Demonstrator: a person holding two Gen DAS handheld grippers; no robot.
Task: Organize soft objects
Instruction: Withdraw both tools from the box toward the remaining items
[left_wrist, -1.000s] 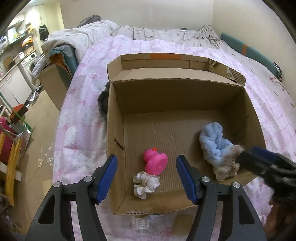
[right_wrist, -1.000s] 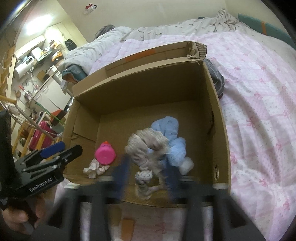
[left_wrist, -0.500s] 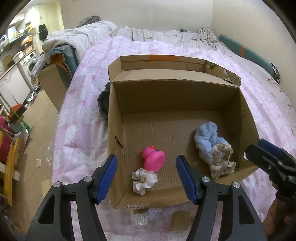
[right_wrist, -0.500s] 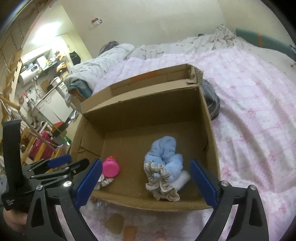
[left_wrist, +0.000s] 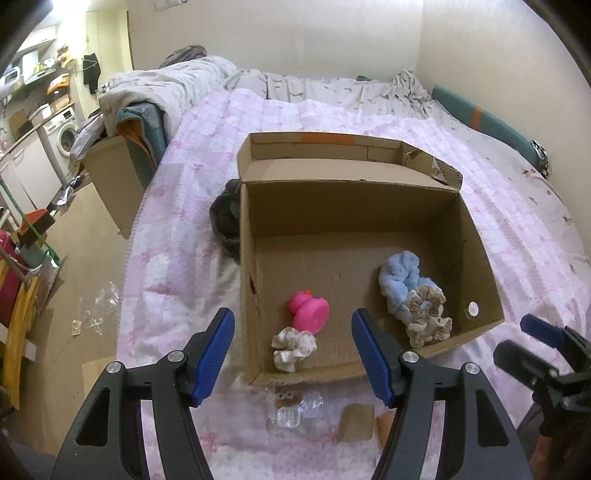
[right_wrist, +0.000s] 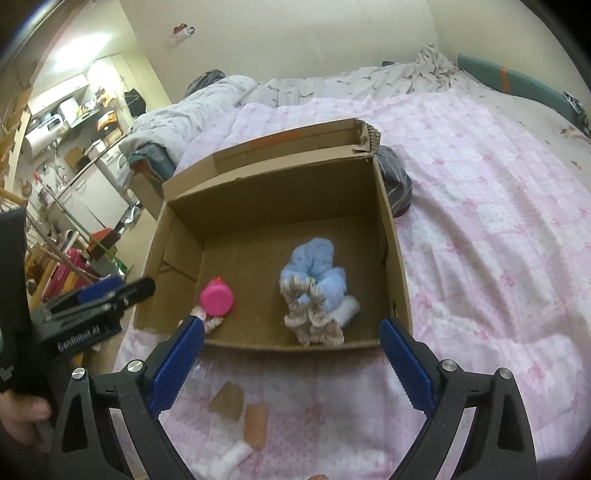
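My left tongs (left_wrist: 291, 354) hang part-way open with nothing between the blue pads, over the near edge of the one cardboard box (left_wrist: 480, 251) on the bed (left_wrist: 177, 229). My right tongs (right_wrist: 291, 363) have just been opening and now stand wide and empty, the beige scrunchie (right_wrist: 312, 314) lying free in the box beyond them.

In the box I count four soft things: one pink toy (left_wrist: 309, 311), one white scrunchie (left_wrist: 293, 348) just in front of it, one blue scrunchie (left_wrist: 400, 282) near the right wall, and the beige scrunchie (left_wrist: 428, 317) resting against the blue one.

Outside, two small cardboard scraps (right_wrist: 227, 400) and one clear plastic piece (left_wrist: 290, 415) lie on the pink quilt.
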